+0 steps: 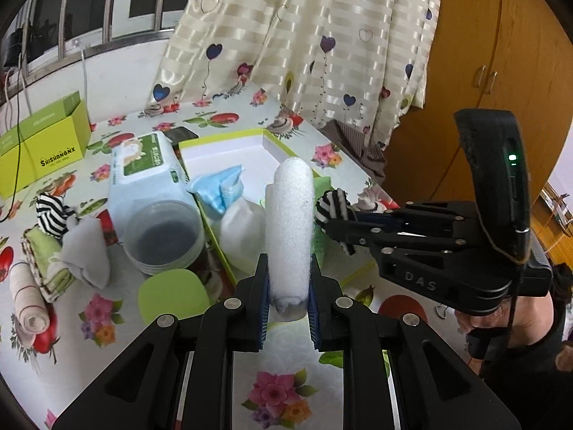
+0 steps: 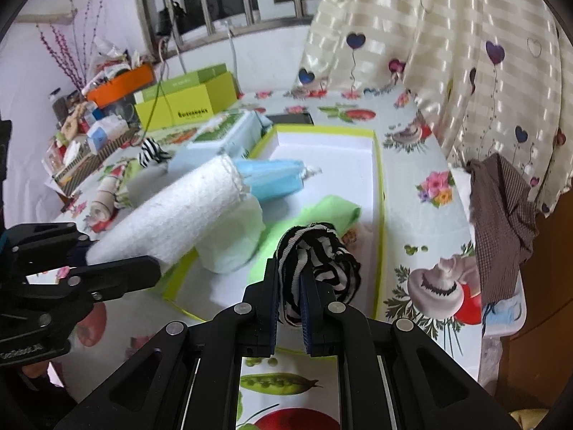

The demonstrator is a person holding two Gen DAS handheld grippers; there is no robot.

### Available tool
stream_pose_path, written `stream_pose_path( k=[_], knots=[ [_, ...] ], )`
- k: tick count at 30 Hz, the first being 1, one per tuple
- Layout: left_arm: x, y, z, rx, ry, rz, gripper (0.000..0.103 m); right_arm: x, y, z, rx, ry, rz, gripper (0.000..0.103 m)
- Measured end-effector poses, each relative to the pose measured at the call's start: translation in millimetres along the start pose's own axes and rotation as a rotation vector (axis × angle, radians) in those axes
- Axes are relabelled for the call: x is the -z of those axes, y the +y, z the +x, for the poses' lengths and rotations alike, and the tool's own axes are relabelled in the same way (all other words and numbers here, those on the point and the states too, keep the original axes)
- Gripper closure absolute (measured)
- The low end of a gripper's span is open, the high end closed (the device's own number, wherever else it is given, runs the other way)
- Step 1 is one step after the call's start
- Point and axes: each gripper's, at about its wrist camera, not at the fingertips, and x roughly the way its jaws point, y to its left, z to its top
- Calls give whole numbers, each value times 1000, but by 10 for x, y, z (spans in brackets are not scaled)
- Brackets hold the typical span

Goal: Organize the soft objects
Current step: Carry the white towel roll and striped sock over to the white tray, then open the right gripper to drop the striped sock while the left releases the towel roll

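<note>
A flowered tablecloth (image 2: 422,165) covers the table under a heart-print curtain (image 1: 322,36). Ahead of both jaws lies an open green-edged box (image 2: 376,186). The left gripper (image 1: 288,283) clamps a white fleece roll (image 1: 288,222); the right gripper (image 2: 290,286) pinches a striped cloth (image 2: 318,261) over the box.

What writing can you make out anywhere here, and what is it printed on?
"SHISHANGNX", roughly, since the letters are blurred: yellow-green box.
"DAS": body of the right gripper.
"GoRobotUA", roughly, partly cut off: body of the left gripper.
Print on the wet wipes pack: too small and blurred to read.
Fainter line on the box top: unreadable.
</note>
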Motion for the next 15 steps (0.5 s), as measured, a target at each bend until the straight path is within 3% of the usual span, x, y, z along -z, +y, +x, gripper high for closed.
stream_pose_path(
  k=[4, 6, 8, 15],
  knots=[
    [-2, -10, 106, 5, 24, 4, 84, 30, -56, 69, -5, 20, 11, 86],
    [-4, -19, 166, 6, 36, 7, 84, 41, -73, 55, 4, 18, 12, 66],
    [-7, -27, 232, 11, 50, 9, 84, 50, -75, 11, 5, 6, 7, 58],
    [-41, -42, 455, 7, 88, 12, 84, 69, -87, -107, -8, -22, -12, 54]
  ],
)
